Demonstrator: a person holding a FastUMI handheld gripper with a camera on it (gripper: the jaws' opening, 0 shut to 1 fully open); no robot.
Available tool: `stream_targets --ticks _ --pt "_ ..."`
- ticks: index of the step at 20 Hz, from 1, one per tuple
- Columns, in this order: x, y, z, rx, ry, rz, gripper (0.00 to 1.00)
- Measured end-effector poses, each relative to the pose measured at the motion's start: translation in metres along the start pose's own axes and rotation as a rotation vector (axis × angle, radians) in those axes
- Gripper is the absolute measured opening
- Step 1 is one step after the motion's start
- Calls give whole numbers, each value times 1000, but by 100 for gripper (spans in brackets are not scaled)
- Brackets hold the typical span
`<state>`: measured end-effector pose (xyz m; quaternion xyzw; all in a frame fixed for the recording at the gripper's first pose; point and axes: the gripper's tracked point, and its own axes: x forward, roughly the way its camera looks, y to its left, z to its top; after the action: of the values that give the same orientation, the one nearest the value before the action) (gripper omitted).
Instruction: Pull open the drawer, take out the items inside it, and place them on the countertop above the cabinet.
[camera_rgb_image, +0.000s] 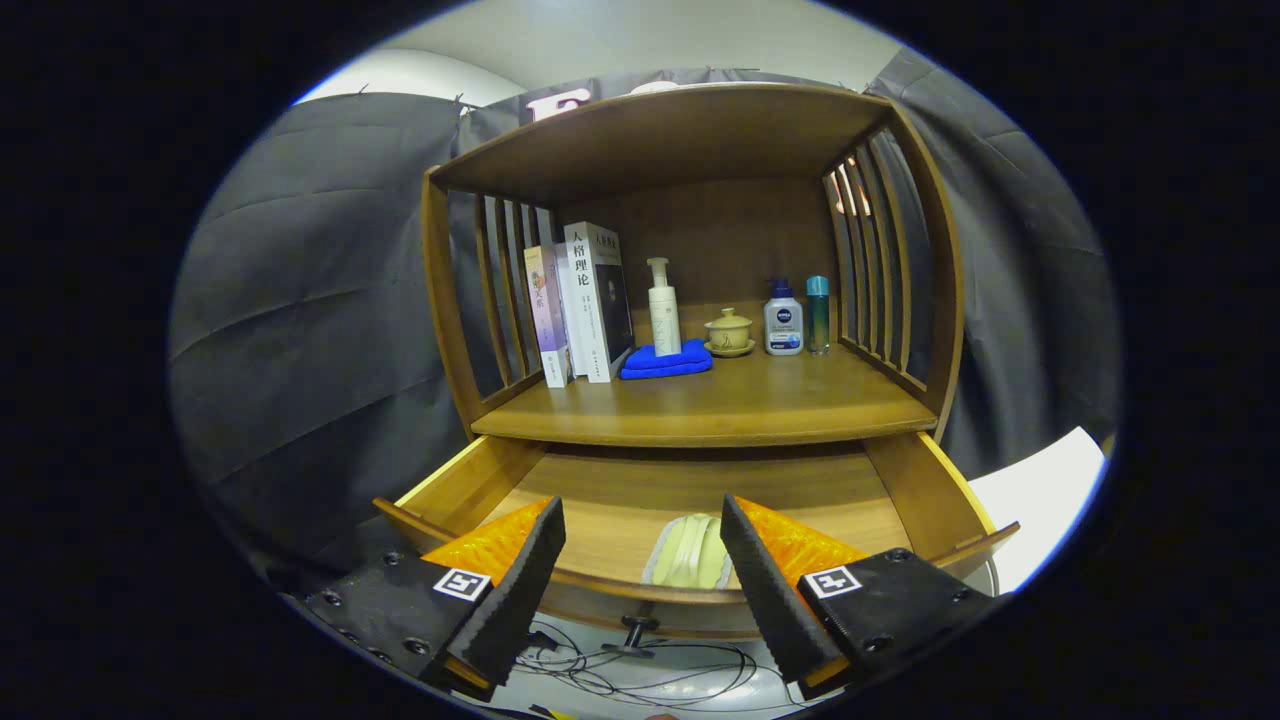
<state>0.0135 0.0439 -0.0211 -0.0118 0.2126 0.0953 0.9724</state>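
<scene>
The wooden cabinet's drawer (930, 490) stands pulled out below the countertop (740, 405). A pale green ridged item (690, 552) lies in the drawer near its front wall, between and just beyond my fingertips. My gripper (642, 525) is open above the drawer's front edge, holding nothing. The drawer's dark knob (634, 630) shows below the front panel, between the fingers.
On the countertop stand three books (585, 305) at the left, a blue folded cloth (666, 362), a white pump bottle (663, 308), a lidded cup on a saucer (729, 333), a white bottle (783, 320) and a teal bottle (818, 314). Cables (640, 675) lie on the floor below.
</scene>
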Motion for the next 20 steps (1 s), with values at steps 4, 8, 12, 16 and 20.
stream_targets --ticks 4,8,12,16,20 --pt "20 -8 6 19 72 -6 98" --pt "42 -18 -5 40 173 -14 98" --pt "60 -24 -21 49 265 -22 98" --pt "74 -27 -36 78 351 -24 98" --pt "85 -33 -51 87 414 -39 98"
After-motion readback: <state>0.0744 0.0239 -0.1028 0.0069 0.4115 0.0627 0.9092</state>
